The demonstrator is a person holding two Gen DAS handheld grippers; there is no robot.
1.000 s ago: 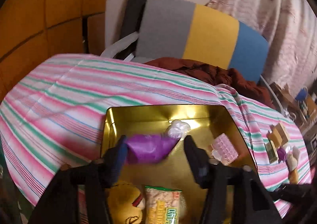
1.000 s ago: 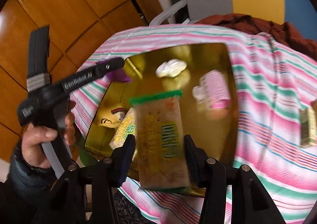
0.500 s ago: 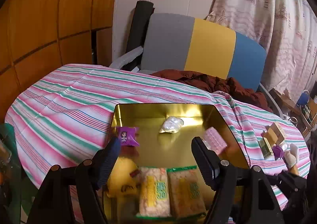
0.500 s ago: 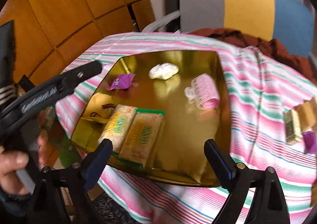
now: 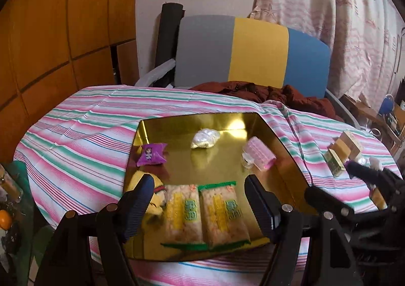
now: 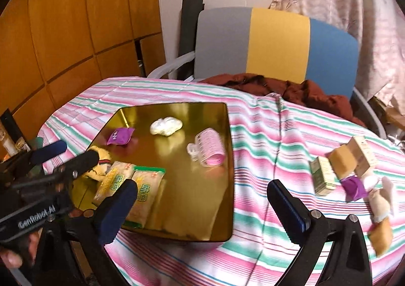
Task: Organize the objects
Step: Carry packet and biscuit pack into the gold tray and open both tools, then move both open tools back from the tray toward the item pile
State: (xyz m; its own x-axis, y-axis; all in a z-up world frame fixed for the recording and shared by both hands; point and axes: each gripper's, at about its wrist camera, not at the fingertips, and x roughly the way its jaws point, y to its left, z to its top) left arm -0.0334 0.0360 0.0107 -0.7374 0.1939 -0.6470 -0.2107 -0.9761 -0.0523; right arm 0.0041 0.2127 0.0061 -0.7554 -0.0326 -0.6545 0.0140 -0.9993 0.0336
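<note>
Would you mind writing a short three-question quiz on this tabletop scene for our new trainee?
1. True or false: both the left gripper and the right gripper are open and hold nothing.
2. Which item lies in the gold tray? A) the green box B) the pink hair roller C) the tan box
3. Fill in: the two snack packets lie side by side at the tray's ____ edge, the side closest to the grippers.

Key: 1 true; 2 B; 3 near.
</note>
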